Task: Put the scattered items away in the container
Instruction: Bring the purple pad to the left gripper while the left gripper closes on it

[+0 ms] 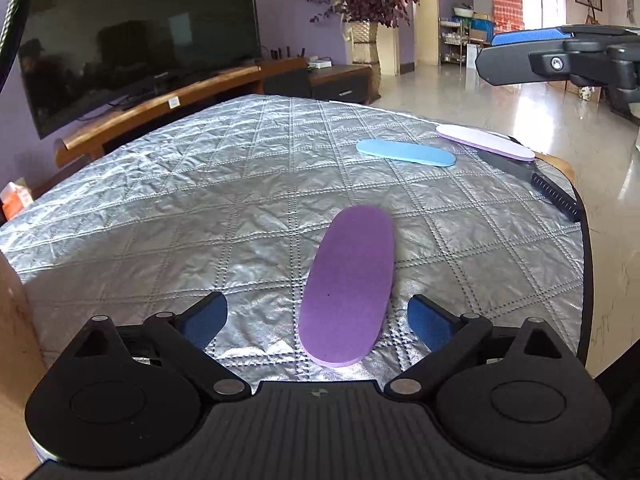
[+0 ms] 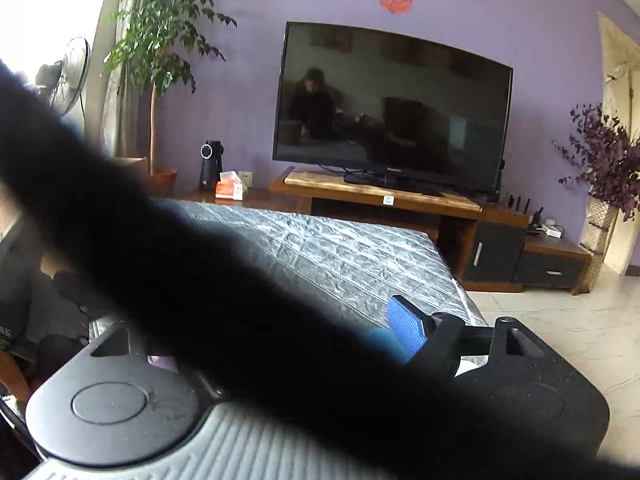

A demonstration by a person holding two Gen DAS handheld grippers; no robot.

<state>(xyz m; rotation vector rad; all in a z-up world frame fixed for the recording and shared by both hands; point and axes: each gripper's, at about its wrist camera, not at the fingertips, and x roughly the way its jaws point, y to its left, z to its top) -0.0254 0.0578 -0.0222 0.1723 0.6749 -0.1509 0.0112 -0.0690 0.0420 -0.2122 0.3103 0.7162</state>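
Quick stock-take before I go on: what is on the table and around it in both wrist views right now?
Purple oval pad: one, purple, near table edge, between the left claw's fingers.
Blue oval pad: one, light blue, far right of table.
White oval pad: one, white over lilac, far right edge.
Black comb: one, black, right edge.
Quilted cover: one, silver, over table.
TV: one, black, on wooden stand.
Container: not in view.
Left claw: open.
Right claw: raised at right; own view blocked by a dark blur.

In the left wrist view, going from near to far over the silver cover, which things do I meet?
Left gripper → purple pad between its open fingers → light blue pad → white pad, with the right gripper above it.
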